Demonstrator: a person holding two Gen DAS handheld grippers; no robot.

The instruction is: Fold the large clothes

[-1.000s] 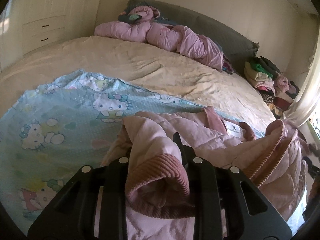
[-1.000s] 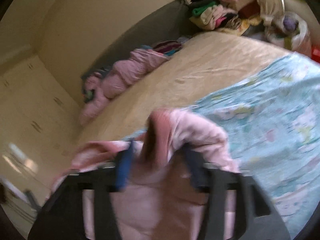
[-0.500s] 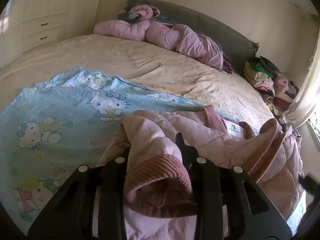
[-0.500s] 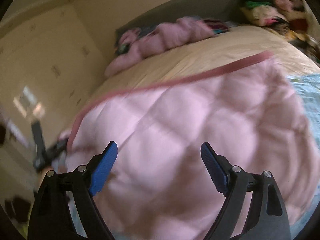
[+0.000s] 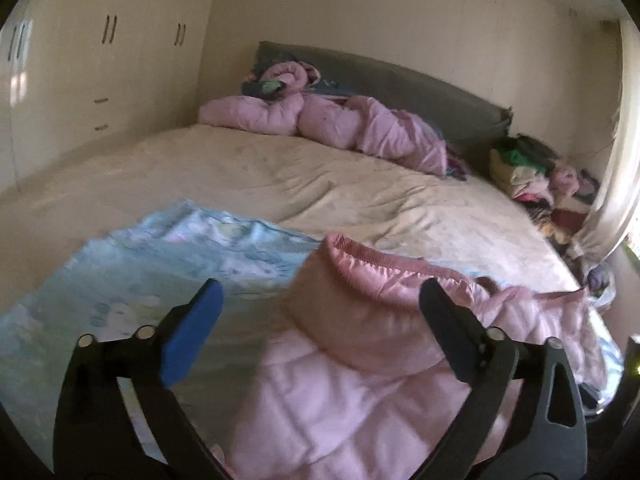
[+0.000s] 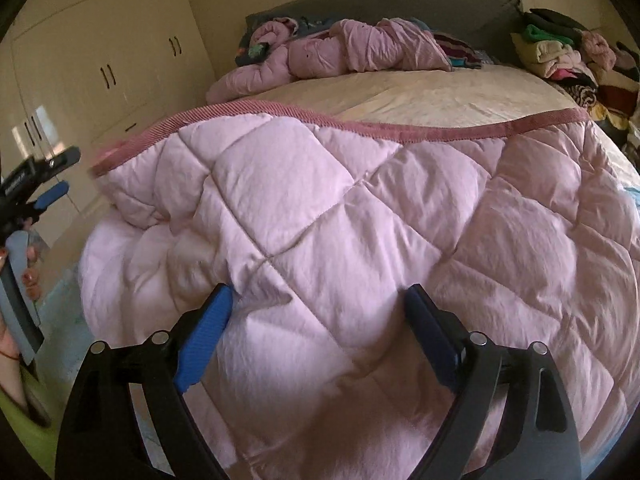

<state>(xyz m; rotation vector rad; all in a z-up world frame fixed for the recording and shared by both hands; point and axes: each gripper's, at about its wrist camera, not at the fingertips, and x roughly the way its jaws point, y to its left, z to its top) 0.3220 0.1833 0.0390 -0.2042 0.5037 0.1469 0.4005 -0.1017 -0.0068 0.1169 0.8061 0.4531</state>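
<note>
A pink quilted jacket [image 6: 360,240] lies spread across the near end of the bed [image 5: 304,184], on top of a pale blue cartoon-print sheet [image 5: 160,264], its darker ribbed hem running along the far edge. The left gripper [image 5: 316,316] hangs above the jacket's left side with its jaws spread wide; they have just been opening, and nothing is caught between them, the ribbed cuff lying loose below. The right gripper [image 6: 320,320] hovers low over the middle of the jacket, jaws also wide and just widened a little, gripping nothing; whether its tips brush the fabric I cannot tell. At the far end, a bundled pink duvet [image 5: 328,124] rests against the grey headboard [image 5: 420,88], with a pile of clothes [image 5: 532,168] to the right and cream wardrobes [image 5: 100,72] on the left.
</note>
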